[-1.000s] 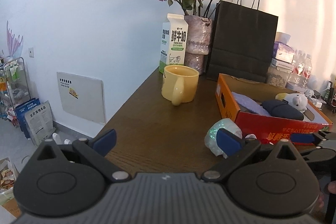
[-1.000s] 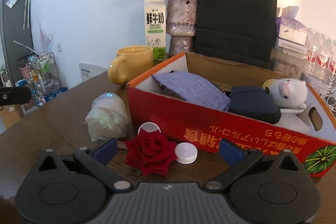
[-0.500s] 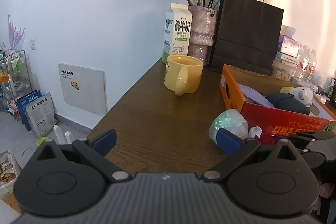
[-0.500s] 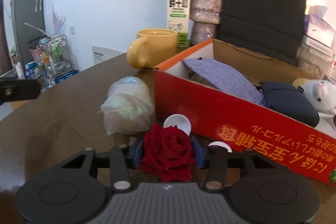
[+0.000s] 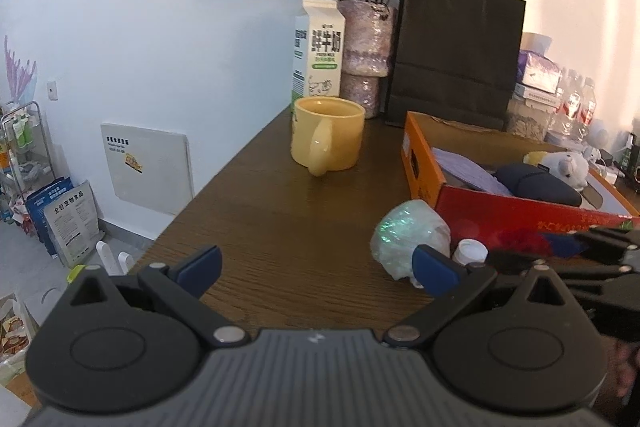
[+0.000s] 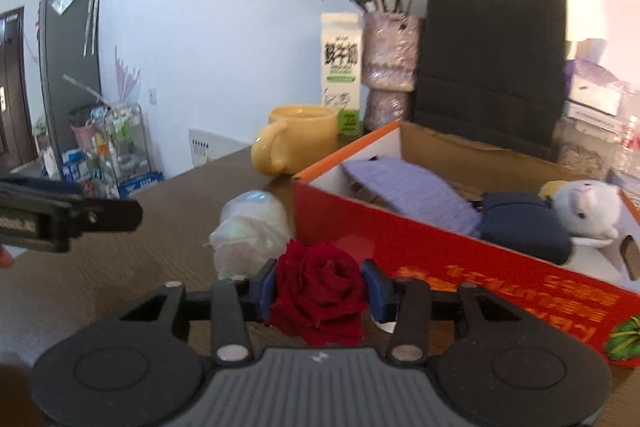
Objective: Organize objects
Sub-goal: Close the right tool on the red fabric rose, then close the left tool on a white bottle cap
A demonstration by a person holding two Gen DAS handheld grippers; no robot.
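My right gripper (image 6: 320,287) is shut on a red rose (image 6: 320,287) and holds it above the table, just in front of the red cardboard box (image 6: 460,259). The rose also shows dimly in the left wrist view (image 5: 520,241), between the right gripper's fingers. The box (image 5: 500,219) holds a purple cloth (image 6: 404,187), a dark pouch (image 6: 524,223) and a white plush toy (image 6: 584,207). My left gripper (image 5: 316,267) is open and empty over the table's near left part. A crumpled iridescent bag (image 5: 408,239) lies beside the box.
A yellow mug (image 5: 326,139), a milk carton (image 5: 320,55), a vase of dried roses (image 5: 366,63) and a black paper bag (image 5: 456,55) stand at the back. White bottle caps (image 5: 472,251) lie by the box. The table's left edge (image 5: 208,187) drops to the floor.
My right gripper closed on the red rose and lifted it off the table. My left gripper drew back a little and stayed open.
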